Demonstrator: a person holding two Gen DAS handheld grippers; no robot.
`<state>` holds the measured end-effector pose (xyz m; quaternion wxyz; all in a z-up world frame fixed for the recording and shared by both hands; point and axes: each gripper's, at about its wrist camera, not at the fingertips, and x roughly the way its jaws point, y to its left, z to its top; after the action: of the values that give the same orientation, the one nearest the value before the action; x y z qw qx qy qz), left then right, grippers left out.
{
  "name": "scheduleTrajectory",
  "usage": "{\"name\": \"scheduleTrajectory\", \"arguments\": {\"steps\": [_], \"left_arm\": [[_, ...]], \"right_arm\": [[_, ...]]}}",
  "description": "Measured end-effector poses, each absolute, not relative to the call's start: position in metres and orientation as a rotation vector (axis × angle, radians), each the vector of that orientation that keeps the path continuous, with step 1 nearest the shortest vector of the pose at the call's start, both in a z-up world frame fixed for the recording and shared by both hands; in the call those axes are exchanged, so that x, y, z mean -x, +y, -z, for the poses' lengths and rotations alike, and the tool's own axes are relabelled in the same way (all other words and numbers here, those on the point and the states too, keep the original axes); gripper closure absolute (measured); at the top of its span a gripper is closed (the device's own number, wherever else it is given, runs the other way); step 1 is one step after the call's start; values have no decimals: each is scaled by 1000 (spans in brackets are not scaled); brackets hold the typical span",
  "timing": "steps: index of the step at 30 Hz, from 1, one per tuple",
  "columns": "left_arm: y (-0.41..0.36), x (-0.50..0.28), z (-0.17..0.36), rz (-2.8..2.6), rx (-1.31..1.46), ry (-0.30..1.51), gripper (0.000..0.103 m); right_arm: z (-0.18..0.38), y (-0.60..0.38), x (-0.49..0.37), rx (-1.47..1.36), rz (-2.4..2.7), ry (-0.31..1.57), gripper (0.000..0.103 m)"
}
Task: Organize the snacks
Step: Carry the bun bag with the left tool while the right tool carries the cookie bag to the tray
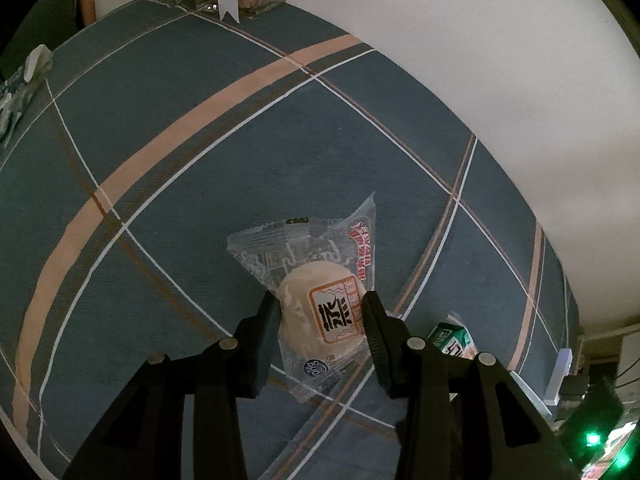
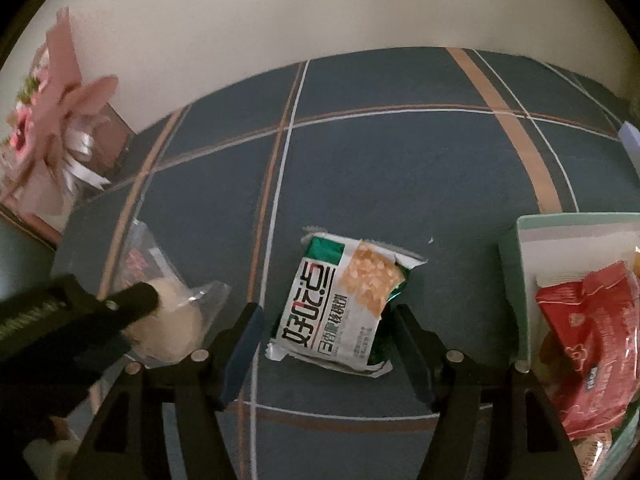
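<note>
Left wrist view has your left gripper (image 1: 322, 312) clamped on the round pale bun in its clear wrapper (image 1: 320, 304), both pads pressing its sides, the packet's tail fanned out over the blue plaid tablecloth (image 1: 200, 184). Just past the right finger, you catch a corner of the green-and-white snack pack (image 1: 450, 340). Swing to the right wrist view: your right gripper (image 2: 328, 344) stands parted, straddling that same green-and-white pack (image 2: 340, 304), which lies flat on the cloth with a gap on either side, neither pad touching it. Off to the left there, your other gripper shows as a dark blur over the bun (image 2: 172, 320). On the right edge sits a pale green box (image 2: 516, 280), a red snack packet (image 2: 592, 344) already inside it. Back left against the wall, a pink bouquet (image 2: 52, 120) with white ribbon.
</note>
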<state>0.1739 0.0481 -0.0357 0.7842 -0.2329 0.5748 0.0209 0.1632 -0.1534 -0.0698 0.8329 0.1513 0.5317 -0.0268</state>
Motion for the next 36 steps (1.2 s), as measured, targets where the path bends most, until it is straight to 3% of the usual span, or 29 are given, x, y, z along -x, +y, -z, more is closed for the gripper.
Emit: {"name": "scheduleTrajectory", "arguments": {"steps": [4,7,19,36], "left_arm": [[46,-173,37,-46,497,1240,60],[44,-173,37,-49,495,1239,60],[30,-162,17,-17,511,1199,60],[-35,-94,-39,207,404,1121,60]], "right_arm": [[73,-150,-164,-276,82,1120,34],[73,-146,-165,-256,92,1120,42],[43,-161,-151,-278,102,1090,43],[-24,-241,-67,-345,275,1052,43]]}}
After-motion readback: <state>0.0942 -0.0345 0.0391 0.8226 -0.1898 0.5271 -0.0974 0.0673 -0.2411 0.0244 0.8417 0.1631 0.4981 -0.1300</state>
